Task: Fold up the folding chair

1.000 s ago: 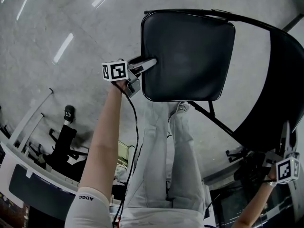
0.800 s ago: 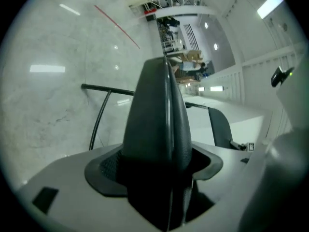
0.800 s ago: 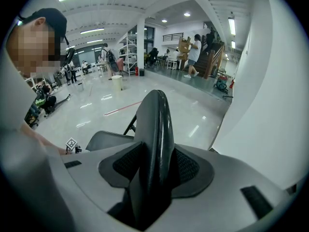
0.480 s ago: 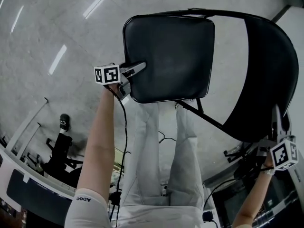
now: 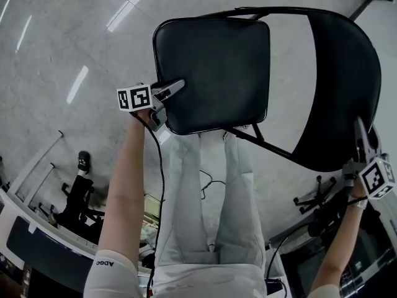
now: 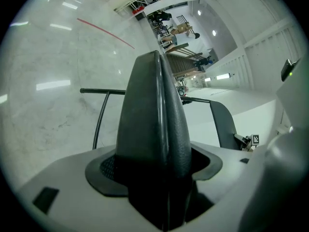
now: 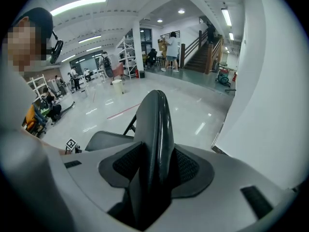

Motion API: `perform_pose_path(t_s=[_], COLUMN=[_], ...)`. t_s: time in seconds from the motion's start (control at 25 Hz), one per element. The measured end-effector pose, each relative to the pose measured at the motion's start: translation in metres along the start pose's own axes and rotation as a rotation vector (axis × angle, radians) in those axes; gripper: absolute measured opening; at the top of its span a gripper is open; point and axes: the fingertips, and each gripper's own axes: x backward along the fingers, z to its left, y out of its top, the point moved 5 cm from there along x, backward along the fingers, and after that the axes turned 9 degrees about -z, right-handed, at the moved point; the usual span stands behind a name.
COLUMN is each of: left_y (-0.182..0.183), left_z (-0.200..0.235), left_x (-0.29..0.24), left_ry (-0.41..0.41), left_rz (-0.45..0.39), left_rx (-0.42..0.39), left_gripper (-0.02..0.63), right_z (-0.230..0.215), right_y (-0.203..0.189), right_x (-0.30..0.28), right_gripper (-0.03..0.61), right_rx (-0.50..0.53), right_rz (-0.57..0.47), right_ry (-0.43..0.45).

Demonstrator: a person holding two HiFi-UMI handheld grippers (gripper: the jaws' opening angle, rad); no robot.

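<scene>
The black folding chair is seen from above in the head view, with its padded seat (image 5: 214,70) in the middle and its curved backrest (image 5: 344,79) to the right. My left gripper (image 5: 177,87) is shut on the seat's left edge. In the left gripper view the seat's edge (image 6: 154,105) runs up between the pads, and the backrest (image 6: 226,124) shows beyond it. My right gripper (image 5: 358,129) is shut on the backrest's lower right rim. The right gripper view shows that backrest rim (image 7: 153,124) clamped between the pads, with the seat (image 7: 108,140) behind.
The person's legs in light trousers (image 5: 211,203) stand under the chair on a polished grey floor (image 5: 74,36). A cable (image 5: 162,185) hangs from the left gripper. Swivel-chair bases (image 5: 316,197) and a desk edge (image 5: 25,241) lie low in the view. A white wall (image 7: 270,105) is close on the right.
The chair, held by both grippers, has shifted left in the head view and more of the backrest shows. The left gripper moved left with the seat; the right gripper rose slightly.
</scene>
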Motion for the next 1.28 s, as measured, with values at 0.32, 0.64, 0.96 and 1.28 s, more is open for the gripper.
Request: perform_pose_path(t_s=[0.32,0.64,0.96,1.28], left_y=[-0.011,-0.02,-0.026,-0.037], left_z=[-0.049,-0.094,-0.128,-0.163], left_x=[-0.026,-0.048,-0.064,-0.093], left_ry=[0.088,0.146,0.233,0.298], left_rz=[-0.021,-0.015,-0.039,-0.03], left_rx=[-0.047,-0.066,-0.116,-0.15], left_gripper=[0.357,0.354,0.354,0.353], right_z=[-0.082,-0.147,-0.196,-0.254], right_y=[-0.013,-0.021,-0.029,-0.049], right_x=[0.002,-0.003,-0.011,-0.019], right_gripper=[0.17,0.173,0.175,0.186], right_rx=[-0.077,-0.127,-0.151,-0.169], right_rz=[-0.01,-0.002,-0.011,-0.014], right_ry=[0.036,0.071,0.107,0.104])
